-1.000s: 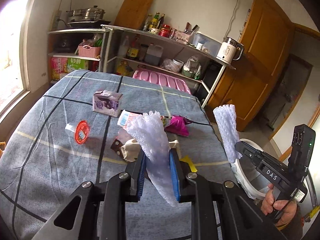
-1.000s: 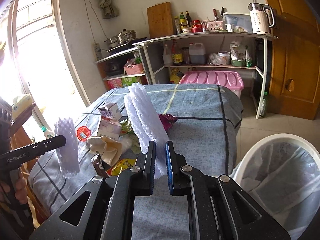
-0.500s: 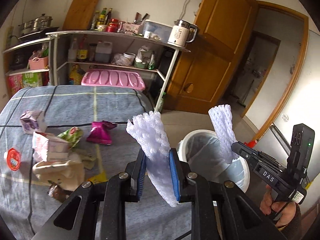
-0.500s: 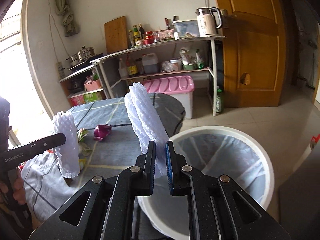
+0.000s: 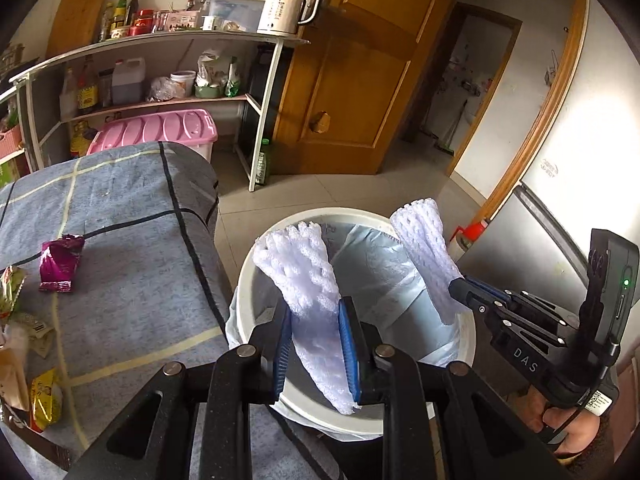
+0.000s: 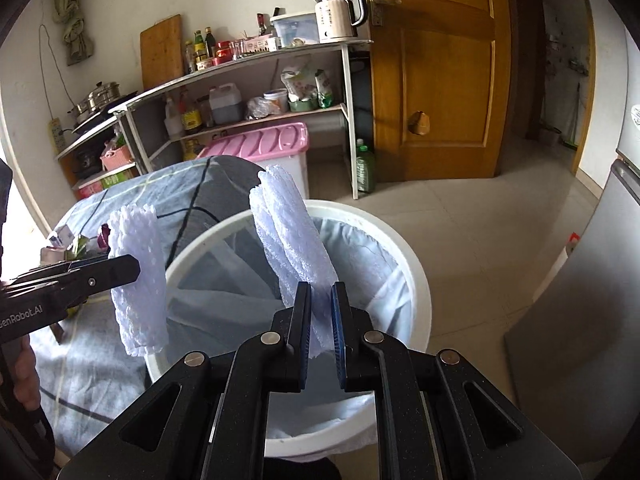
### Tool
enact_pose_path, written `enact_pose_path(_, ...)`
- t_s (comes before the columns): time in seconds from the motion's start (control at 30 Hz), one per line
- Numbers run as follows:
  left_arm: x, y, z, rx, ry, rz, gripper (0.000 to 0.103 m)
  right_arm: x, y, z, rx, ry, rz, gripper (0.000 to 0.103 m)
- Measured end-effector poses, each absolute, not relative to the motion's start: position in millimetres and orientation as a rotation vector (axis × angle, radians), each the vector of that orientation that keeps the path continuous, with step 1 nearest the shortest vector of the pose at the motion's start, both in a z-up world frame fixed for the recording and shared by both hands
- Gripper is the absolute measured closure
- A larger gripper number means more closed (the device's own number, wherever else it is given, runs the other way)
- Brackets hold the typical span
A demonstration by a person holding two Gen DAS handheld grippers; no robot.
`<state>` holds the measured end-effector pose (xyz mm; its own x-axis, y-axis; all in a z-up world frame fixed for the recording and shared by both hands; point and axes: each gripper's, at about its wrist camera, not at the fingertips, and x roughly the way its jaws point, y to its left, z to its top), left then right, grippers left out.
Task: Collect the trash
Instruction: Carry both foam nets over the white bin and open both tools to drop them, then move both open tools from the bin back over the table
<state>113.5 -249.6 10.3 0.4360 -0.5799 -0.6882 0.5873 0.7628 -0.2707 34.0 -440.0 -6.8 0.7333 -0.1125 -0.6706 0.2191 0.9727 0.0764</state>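
My left gripper is shut on a white foam net sleeve and holds it over the white lined trash bin. My right gripper is shut on a second white foam net sleeve, also above the bin. Each gripper shows in the other's view: the right one with its sleeve, the left one with its sleeve. More trash lies on the table: a magenta wrapper and a yellow wrapper.
The blue-grey checked table stands left of the bin. Behind it are a pink storage box, metal shelves with bottles and a kettle, and a wooden door. A grey fridge stands on the right.
Both grippers have swung right from over the table to above the trash bin, each still holding its foam sleeve.
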Motion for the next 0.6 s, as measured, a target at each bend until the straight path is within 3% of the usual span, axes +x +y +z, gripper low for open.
enact_pose_path(0.27,112.4,-275.5,-11.2,0.041,0.919,-0.744,0.079,34.9,-450.8,-23.6,0.143,0.771,-0.218,0.092)
enact_pose_path(0.37,115.9,-280.3,-15.4,0.051,0.933,-0.737,0.074,35.7,-450.0,-25.0,0.138,0.779,-0.216,0.09)
enact_pose_path(0.43,116.5,-279.2,-16.5,0.048,0.938,-0.728,0.069,34.6,-448.0,-25.1,0.13,0.78,-0.211,0.078)
enact_pose_path(0.5,116.5,-277.6,-15.7,0.049,0.931,-0.723,0.055,37.1,-446.0,-24.0,0.123,0.775,-0.213,0.064)
enact_pose_path(0.6,116.1,-271.8,-14.5,0.028,0.933,-0.727,0.054,35.2,-444.3,-24.6,0.132,0.776,-0.212,0.063)
